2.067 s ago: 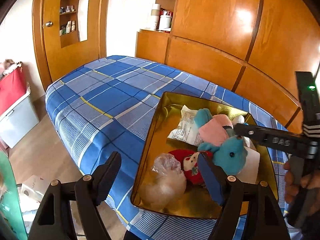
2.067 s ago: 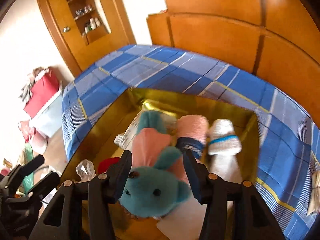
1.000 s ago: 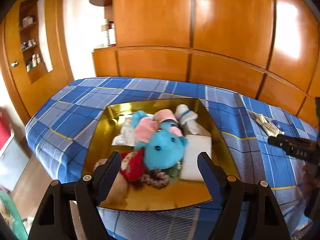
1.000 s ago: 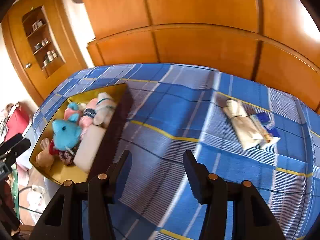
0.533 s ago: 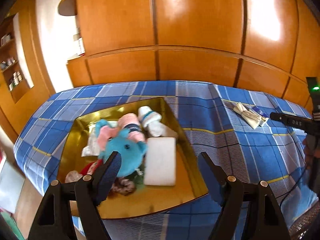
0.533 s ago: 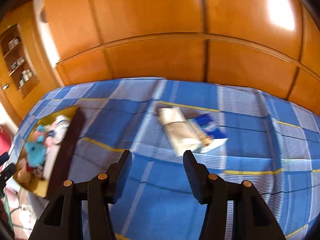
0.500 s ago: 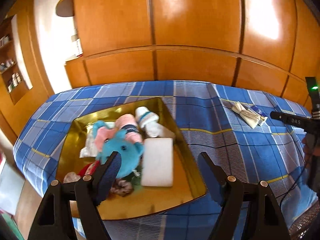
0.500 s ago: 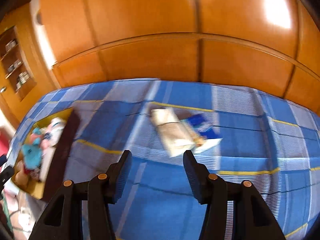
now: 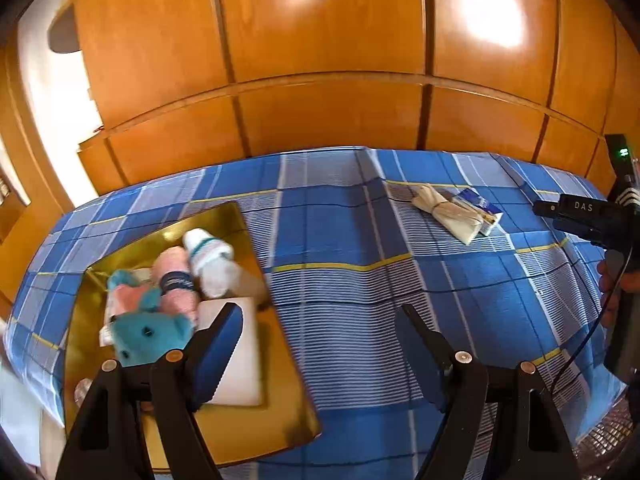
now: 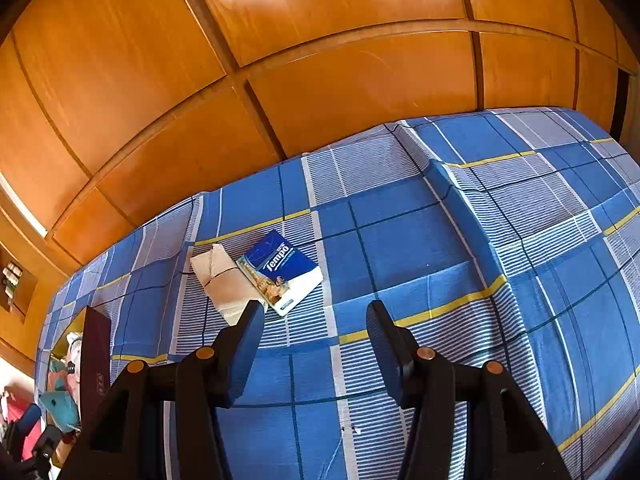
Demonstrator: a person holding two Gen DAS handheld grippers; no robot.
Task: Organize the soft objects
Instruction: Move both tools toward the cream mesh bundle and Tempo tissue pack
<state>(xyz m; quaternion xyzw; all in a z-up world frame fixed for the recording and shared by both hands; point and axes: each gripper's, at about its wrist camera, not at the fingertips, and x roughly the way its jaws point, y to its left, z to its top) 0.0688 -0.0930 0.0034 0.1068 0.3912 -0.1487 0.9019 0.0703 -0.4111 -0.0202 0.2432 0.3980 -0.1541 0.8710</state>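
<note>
Wood panelling (image 9: 320, 60) in glossy orange-brown covers the whole back wall, divided by dark vertical seams and one horizontal rail. Bright glare patches sit on the upper panels. A bed (image 10: 400, 240) with a blue, white and yellow checked cover stands directly against the panelling. A white wall strip (image 9: 52, 92) shows at far left, with a rounded wooden shelf (image 9: 64, 34) above it. A recessed niche (image 10: 14, 280) holding small items appears at the left edge of the right wrist view.
</note>
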